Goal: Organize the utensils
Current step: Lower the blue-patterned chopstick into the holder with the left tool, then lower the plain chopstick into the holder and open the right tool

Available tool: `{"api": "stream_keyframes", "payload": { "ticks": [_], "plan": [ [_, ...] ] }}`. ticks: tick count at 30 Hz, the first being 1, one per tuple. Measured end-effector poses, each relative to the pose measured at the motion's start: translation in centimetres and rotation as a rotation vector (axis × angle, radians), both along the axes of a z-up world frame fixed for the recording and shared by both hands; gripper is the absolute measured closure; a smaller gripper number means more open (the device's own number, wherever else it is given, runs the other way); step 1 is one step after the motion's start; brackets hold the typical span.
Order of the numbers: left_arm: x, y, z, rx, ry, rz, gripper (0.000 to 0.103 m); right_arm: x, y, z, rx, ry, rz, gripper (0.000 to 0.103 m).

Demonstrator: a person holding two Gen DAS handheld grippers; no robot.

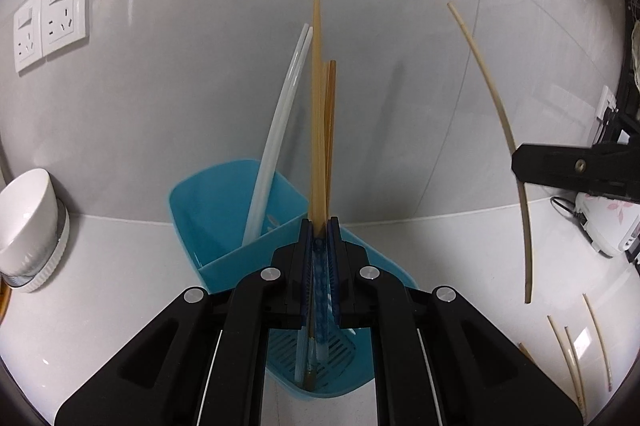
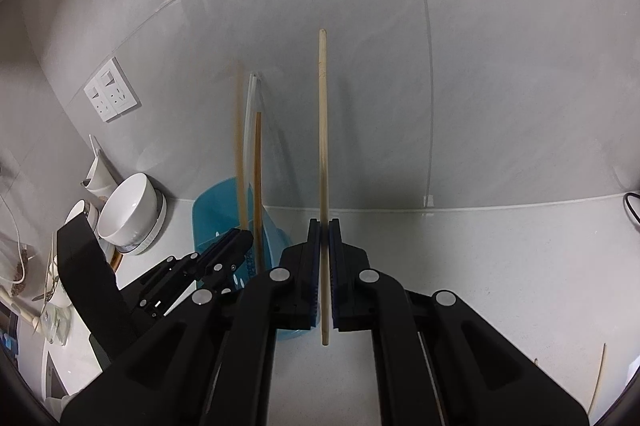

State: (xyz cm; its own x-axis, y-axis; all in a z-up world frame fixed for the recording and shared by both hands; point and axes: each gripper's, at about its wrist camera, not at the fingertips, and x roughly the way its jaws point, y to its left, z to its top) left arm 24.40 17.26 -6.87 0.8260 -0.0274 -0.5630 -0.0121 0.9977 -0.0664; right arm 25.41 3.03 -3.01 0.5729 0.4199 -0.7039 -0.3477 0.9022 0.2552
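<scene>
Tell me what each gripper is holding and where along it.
The left gripper clamps a tan chopstick along its lower half, tip inside the blue holder. The right gripper clamps a pale chopstick near its lower end.

The utensil holder [image 1: 224, 194] is glossy blue plastic with a slotted base. The chopsticks [image 1: 316, 106] are matt tan wood; the pair [image 1: 280, 130] beside them is translucent white plastic. The bowl [image 1: 24, 218] is glazed white ceramic. The worktop [image 2: 500, 266] is smooth, pale and semi-gloss. The wall tiles [image 1: 200, 26] are glossy grey.
</scene>
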Motion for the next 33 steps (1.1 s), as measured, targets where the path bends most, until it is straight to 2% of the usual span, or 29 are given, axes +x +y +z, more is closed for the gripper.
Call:
{"api": "stream_keyframes", "payload": {
  "ticks": [1, 4, 6, 8, 12, 14, 20, 27, 33],
  "plan": [
    [0.0, 0.1, 0.1, -0.002, 0.005, 0.005, 0.091, 0.0, 0.0, 0.0, -0.002, 0.001, 0.002, 0.100],
    [0.1, 0.5, 0.6, -0.001, 0.023, 0.027, 0.069, 0.0, 0.0, -0.1, -0.004, 0.005, 0.003, 0.100],
    [-0.3, 0.5, 1.3, -0.005, 0.034, 0.033, 0.061, 0.0, 0.1, -0.1, -0.004, 0.007, 0.008, 0.100],
    [-0.8, 1.0, 2.0, 0.004, 0.047, 0.050, 0.046, 0.0, 0.3, 0.0, -0.003, 0.000, 0.015, 0.100],
    [-1.8, 1.9, 3.1, 0.016, 0.087, 0.075, 0.030, 0.0, 0.9, 0.4, 0.014, -0.020, 0.032, 0.099],
    [-2.6, 2.8, 3.4, 0.006, 0.100, 0.101, 0.017, 0.1, 1.5, 0.6, 0.021, -0.029, 0.044, 0.099],
    [-4.1, 4.3, 4.0, -0.010, 0.137, 0.142, 0.006, 0.0, 3.7, 0.9, 0.044, -0.057, 0.086, 0.099],
    [-5.1, 6.3, 4.9, -0.001, 0.153, 0.168, 0.006, 0.3, 5.7, 0.8, 0.121, -0.092, 0.101, 0.099],
    [-5.5, 7.6, 4.6, -0.004, 0.172, 0.198, 0.006, 0.3, 7.1, -0.1, 0.135, -0.123, 0.103, 0.099]
  ]
}}
